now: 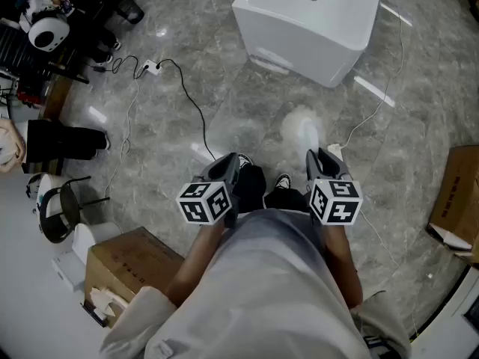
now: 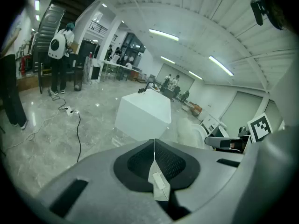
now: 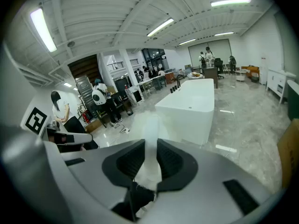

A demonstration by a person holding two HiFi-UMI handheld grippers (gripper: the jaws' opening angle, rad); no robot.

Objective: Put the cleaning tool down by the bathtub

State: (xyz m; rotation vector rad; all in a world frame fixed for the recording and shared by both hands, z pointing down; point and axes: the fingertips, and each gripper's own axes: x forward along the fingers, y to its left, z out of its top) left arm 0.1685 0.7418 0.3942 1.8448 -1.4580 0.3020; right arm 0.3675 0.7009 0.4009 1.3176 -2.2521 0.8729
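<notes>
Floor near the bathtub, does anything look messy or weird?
Yes. A black cable snakes loose across the floor from a white power strip, and a thin white cable trails past the bathtub. Someone could trip on them. Nothing looks spilled or broken.

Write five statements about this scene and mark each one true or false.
1. The right tool is shut on the white cleaning tool. True.
2. The left tool holds a sponge. False: its jaws are together with nothing between them.
3. The cleaning tool lies on the floor beside the bathtub. False: the right tool holds it above the floor, short of the tub.
4. A black cable runs across the floor to the left of the bathtub in the head view. True.
5. A cardboard box stands on top of the bathtub. False: it stands on the floor at the person's left.
</notes>
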